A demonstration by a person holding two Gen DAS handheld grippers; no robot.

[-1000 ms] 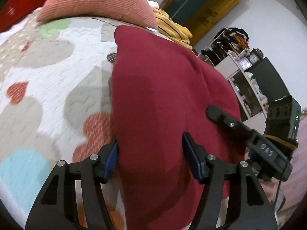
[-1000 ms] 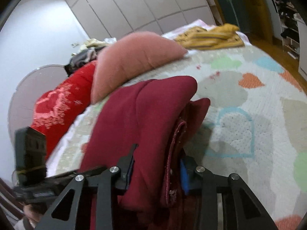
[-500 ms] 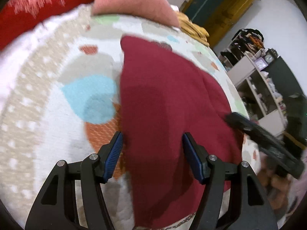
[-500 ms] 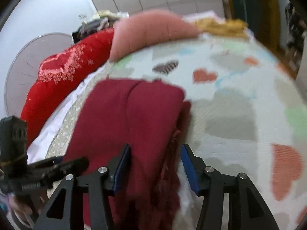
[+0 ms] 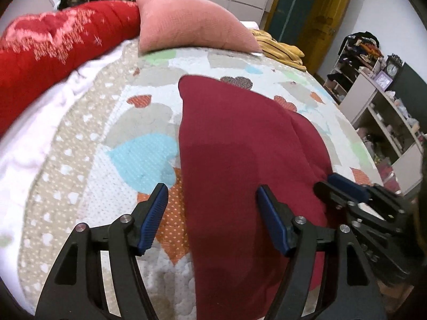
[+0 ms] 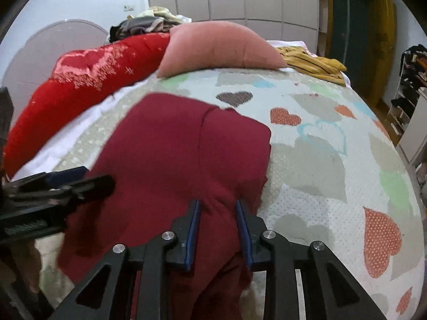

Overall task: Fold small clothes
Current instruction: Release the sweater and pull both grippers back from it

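A dark red garment [image 5: 240, 144] lies folded and flat on the heart-patterned quilt [image 5: 138, 154]. My left gripper [image 5: 212, 189] hovers over its near left edge, one pad above the quilt and one above the cloth. Its jaws are opening and neither pad presses on anything. The right gripper [image 6: 217, 202] is at the garment's [image 6: 173, 146] near right side. Its jaws are closing, and a raised ridge of the red cloth fills the gap between the pads. Each gripper also shows in the other's view: the right gripper [image 5: 344, 184] and the left gripper [image 6: 80, 178].
A pink pillow [image 6: 218, 48] and a red blanket [image 6: 88, 80] lie at the head of the bed, with a yellow striped garment [image 6: 312, 62] beside them. Loose clothes [image 6: 144, 24] are heaped by the headboard. Shelves [image 5: 373, 101] stand beyond the bed's right edge.
The garment has gone from bunched and lifted to flat on the quilt. Both grippers have drawn back toward its near edge. The left jaws stand wider; the right jaws opened, then narrowed on a ridge of cloth.
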